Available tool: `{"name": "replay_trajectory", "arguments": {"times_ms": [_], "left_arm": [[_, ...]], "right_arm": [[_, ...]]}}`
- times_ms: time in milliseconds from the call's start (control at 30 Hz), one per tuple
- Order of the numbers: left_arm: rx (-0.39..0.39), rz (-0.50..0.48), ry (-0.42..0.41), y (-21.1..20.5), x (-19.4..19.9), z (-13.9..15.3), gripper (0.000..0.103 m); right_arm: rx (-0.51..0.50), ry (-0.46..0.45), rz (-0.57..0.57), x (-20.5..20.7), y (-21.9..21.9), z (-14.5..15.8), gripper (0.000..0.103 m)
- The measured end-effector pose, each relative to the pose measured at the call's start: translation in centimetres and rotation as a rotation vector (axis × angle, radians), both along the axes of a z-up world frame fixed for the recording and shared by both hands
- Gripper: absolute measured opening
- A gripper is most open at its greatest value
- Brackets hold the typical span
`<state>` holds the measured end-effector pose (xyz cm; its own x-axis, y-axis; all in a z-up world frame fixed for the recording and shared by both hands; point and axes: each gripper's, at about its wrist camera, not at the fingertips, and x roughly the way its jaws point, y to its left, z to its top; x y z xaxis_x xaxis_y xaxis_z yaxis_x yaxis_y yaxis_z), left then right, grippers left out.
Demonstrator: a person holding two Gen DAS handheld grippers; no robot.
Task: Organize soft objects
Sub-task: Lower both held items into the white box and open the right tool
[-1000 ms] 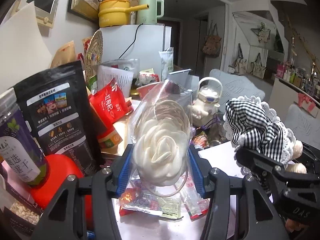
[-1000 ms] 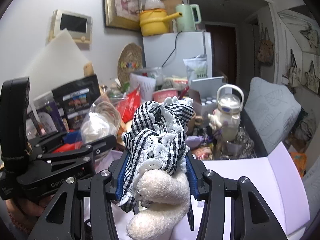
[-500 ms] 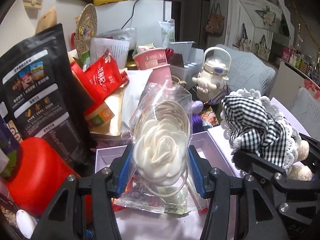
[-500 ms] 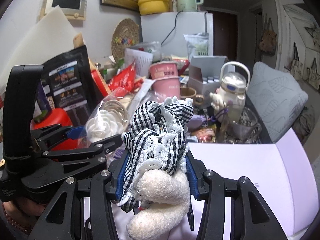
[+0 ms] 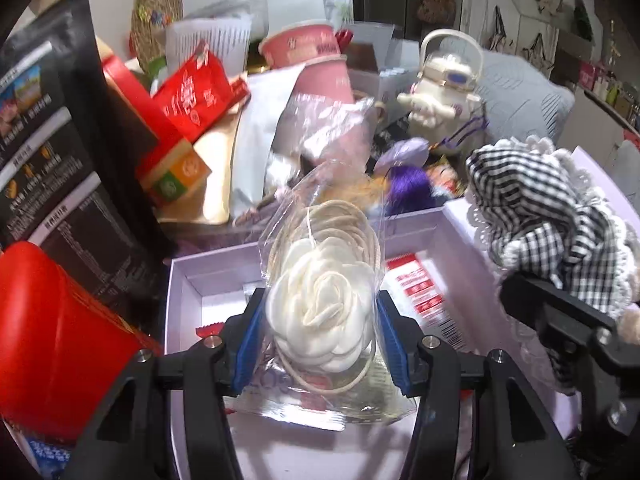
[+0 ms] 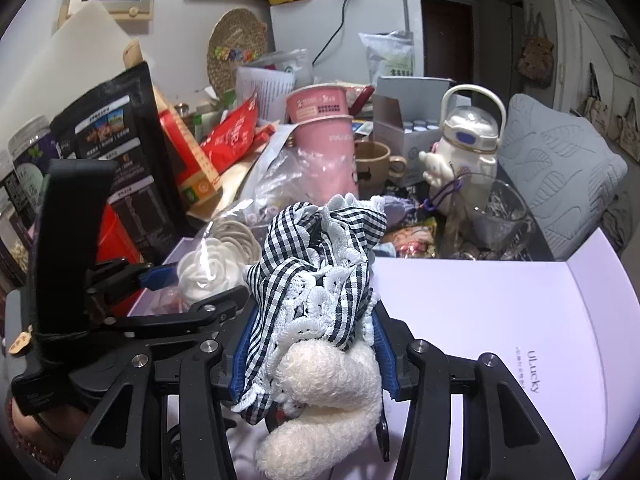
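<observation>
My left gripper (image 5: 318, 336) is shut on a clear bag holding a white fabric rose (image 5: 320, 312), its blue pads pressing both sides. It hangs over an open lilac box (image 5: 188, 276) with red-and-white packets inside. My right gripper (image 6: 308, 344) is shut on a black-and-white gingham scrunchie with lace trim (image 6: 316, 264) and a fluffy cream piece (image 6: 324, 396) hanging below. In the left wrist view that scrunchie (image 5: 540, 220) sits at the right, above the box's edge. In the right wrist view the bagged rose (image 6: 204, 272) and left gripper (image 6: 188, 292) appear at left.
The box's lilac lid (image 6: 500, 320) stands open to the right. Behind the box is a crowded pile: black snack pouch (image 5: 52, 160), red packets (image 5: 192, 96), pink cups (image 6: 324, 132), a white kettle-shaped bottle (image 6: 468, 140), a glass (image 6: 496, 220), a red container (image 5: 52, 340).
Both grippers have sunk and tipped downward with their loads. The lilac box has come into view under the bagged rose. Neither grip has changed.
</observation>
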<state>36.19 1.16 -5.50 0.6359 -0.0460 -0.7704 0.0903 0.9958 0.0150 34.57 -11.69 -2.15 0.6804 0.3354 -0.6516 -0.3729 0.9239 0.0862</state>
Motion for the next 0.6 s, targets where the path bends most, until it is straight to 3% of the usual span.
{"name": "replay_trajectory", "arguments": {"times_ms": [233, 467, 600], "left_arm": [[0.037, 0.026, 0.032, 0.4, 0.6, -1.3, 0.052], [0.028, 0.053, 0.156, 0.8, 2.0, -3.4, 0.062], [0.035, 0.050, 0.224, 0.6, 2.6, -4.4, 0.063]], "right_arm": [[-0.013, 0.031, 0.009, 0.5, 0.7, -1.0, 0.050], [-0.033, 0.099, 0.013, 1.4, 1.3, -2.8, 0.051], [-0.042, 0.142, 0.006, 1.8, 1.4, -3.6, 0.053]]}}
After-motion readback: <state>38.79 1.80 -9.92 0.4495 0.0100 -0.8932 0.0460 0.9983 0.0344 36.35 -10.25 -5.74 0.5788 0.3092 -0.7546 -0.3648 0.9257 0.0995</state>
